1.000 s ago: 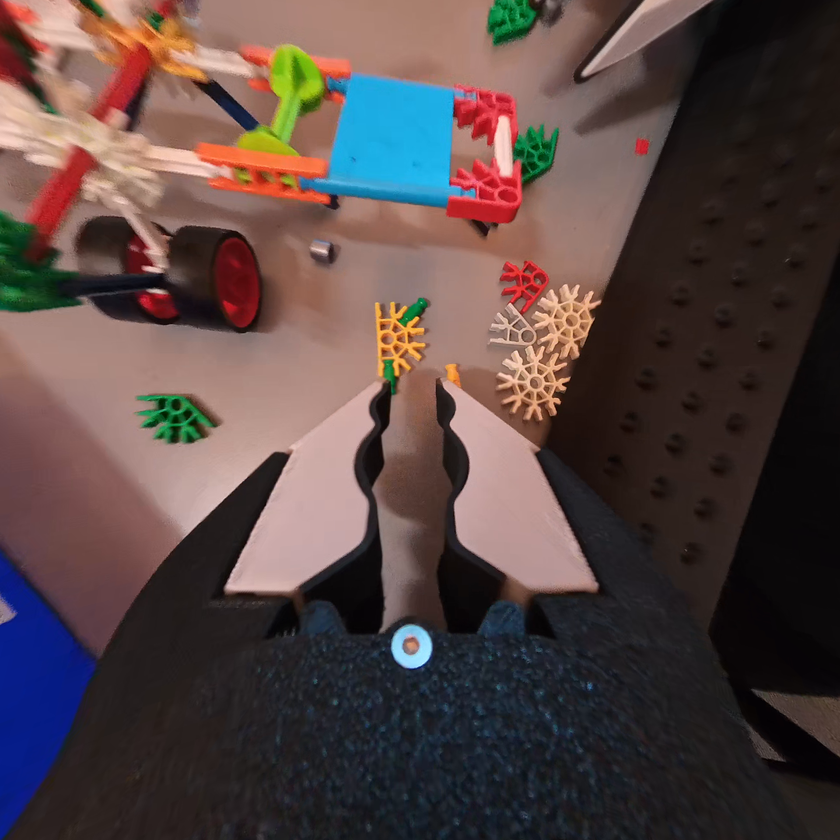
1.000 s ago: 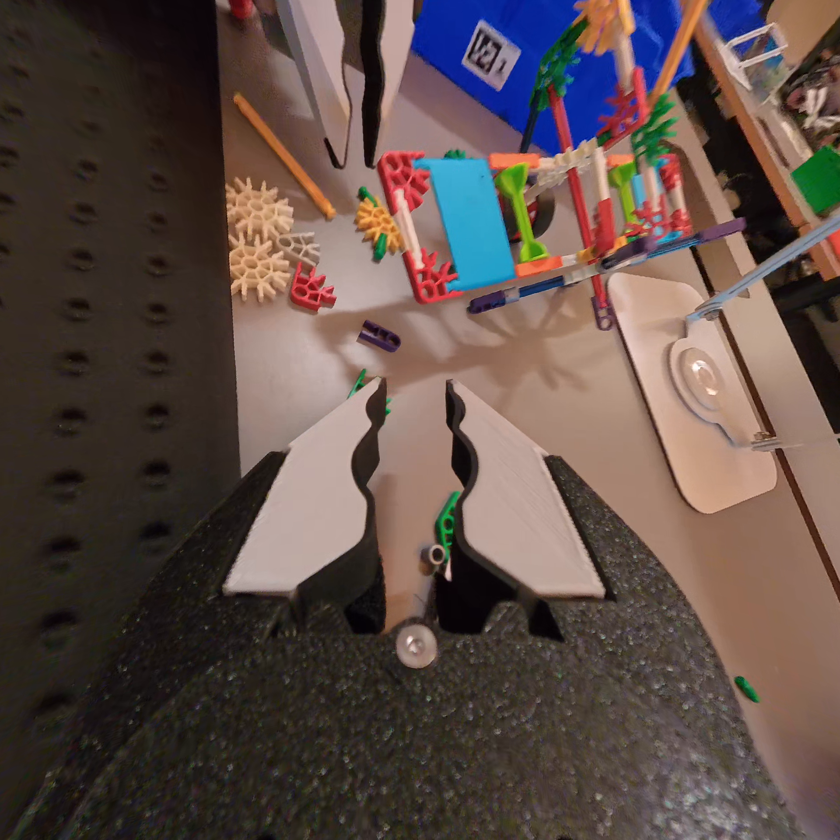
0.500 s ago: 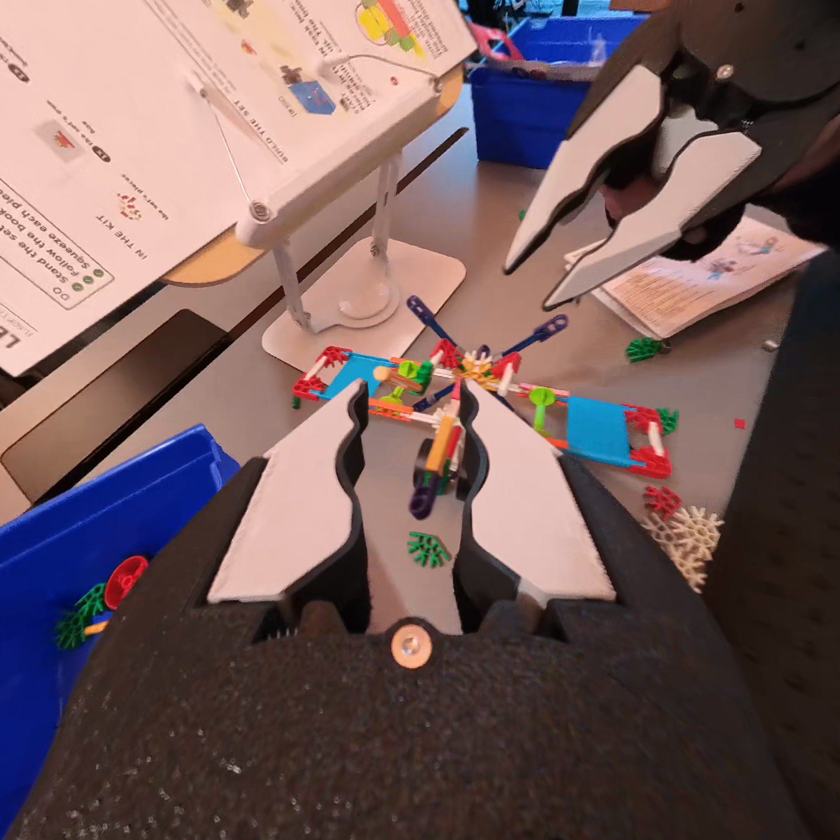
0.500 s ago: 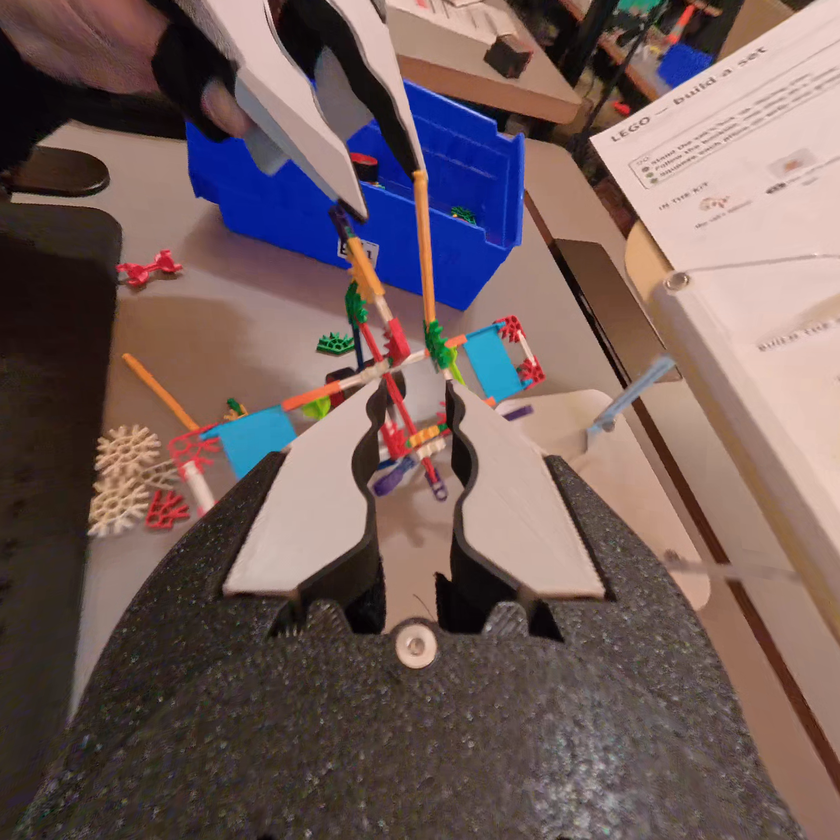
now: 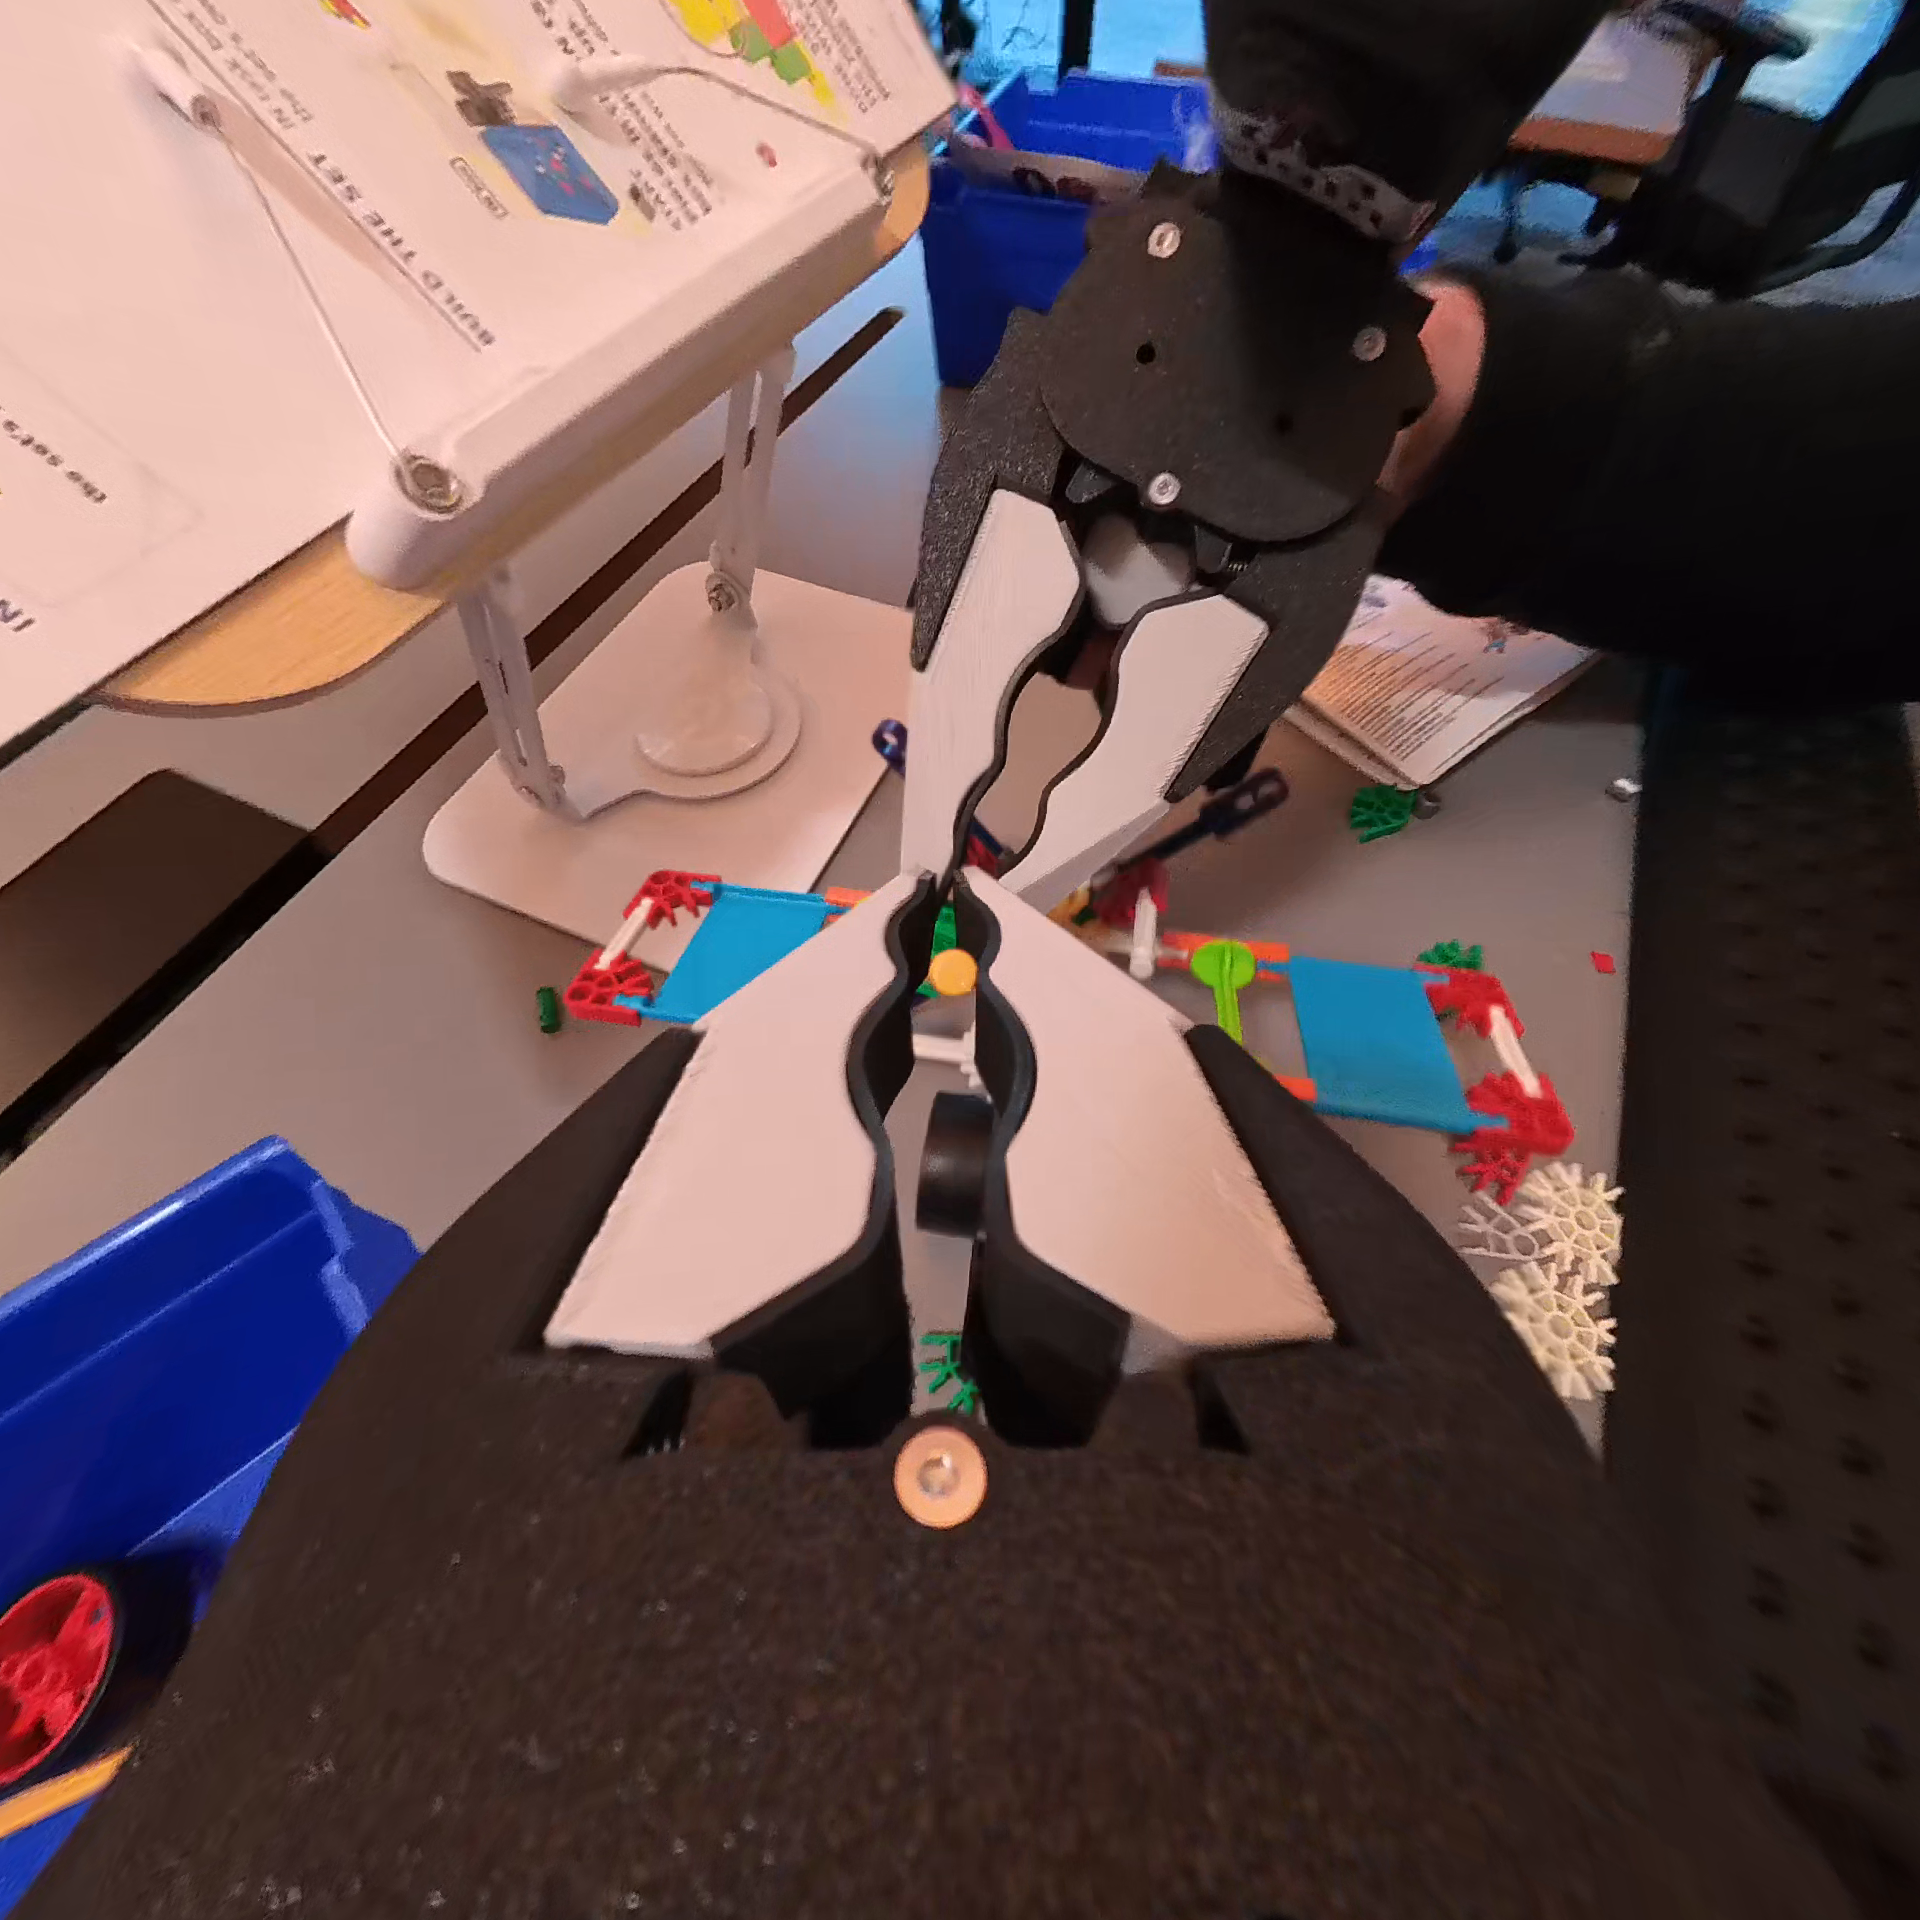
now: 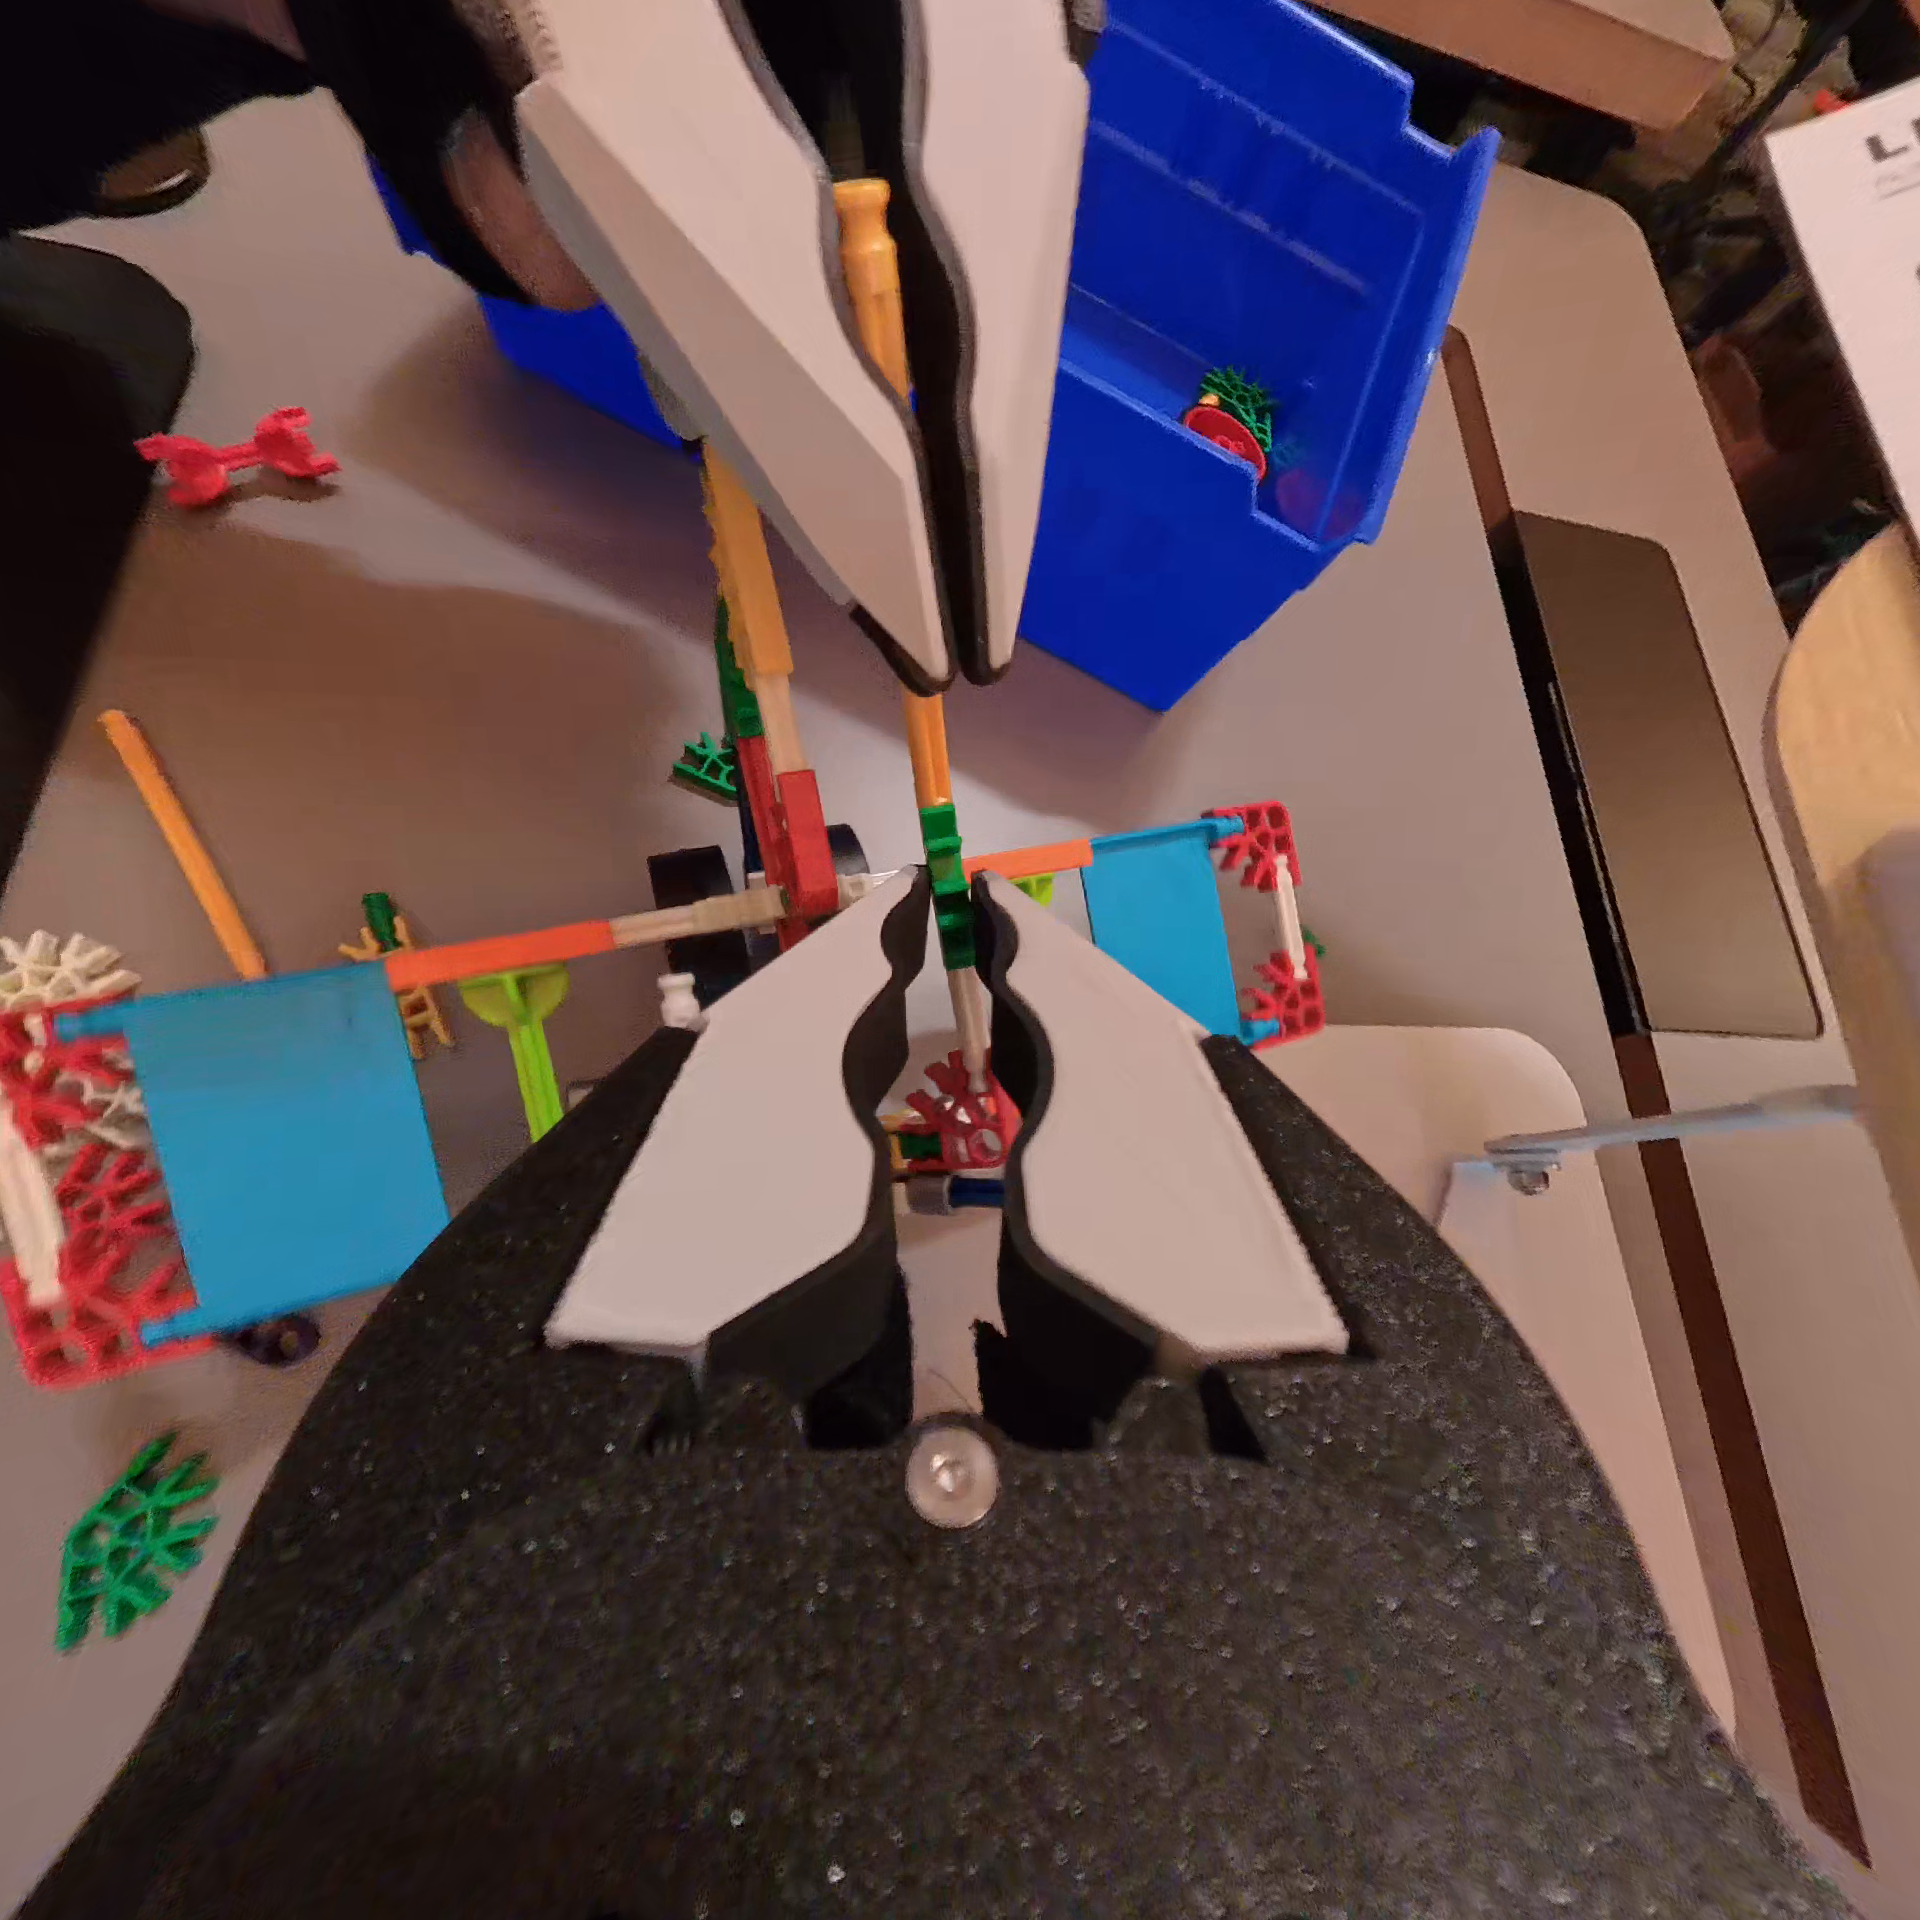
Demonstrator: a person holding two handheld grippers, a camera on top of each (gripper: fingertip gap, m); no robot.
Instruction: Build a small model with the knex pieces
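A toy model of rods and connectors with two blue panels [image 6: 270, 1132] [image 5: 1361, 1039] and a black wheel [image 5: 951, 1174] sits on the grey table. My left gripper [image 5: 940, 894] is shut on an orange rod [image 6: 873, 270], whose end shows between its fingers in the left wrist view [image 5: 951, 971]. The left gripper also shows from above in the right wrist view [image 6: 951, 675]. My right gripper [image 6: 948, 883] is shut on the green connector [image 6: 948, 914] at the rod's lower end. Its white fingers [image 5: 977, 675] face the left gripper tip to tip.
A blue bin [image 6: 1247, 312] stands behind the model. An instruction board on a white stand [image 5: 675, 779] is at the left. Loose white connectors [image 5: 1558, 1247], a green connector [image 6: 130, 1538], an orange rod [image 6: 182, 842] and a red piece [image 6: 234, 457] lie around. A black perforated mat [image 5: 1766, 1143] borders the table. There is about 5 cm between the tips of the two grippers.
Both grippers have swung up from looking down at the table and closed in on the model. The left has shut on the orange rod, the right on the green connector.
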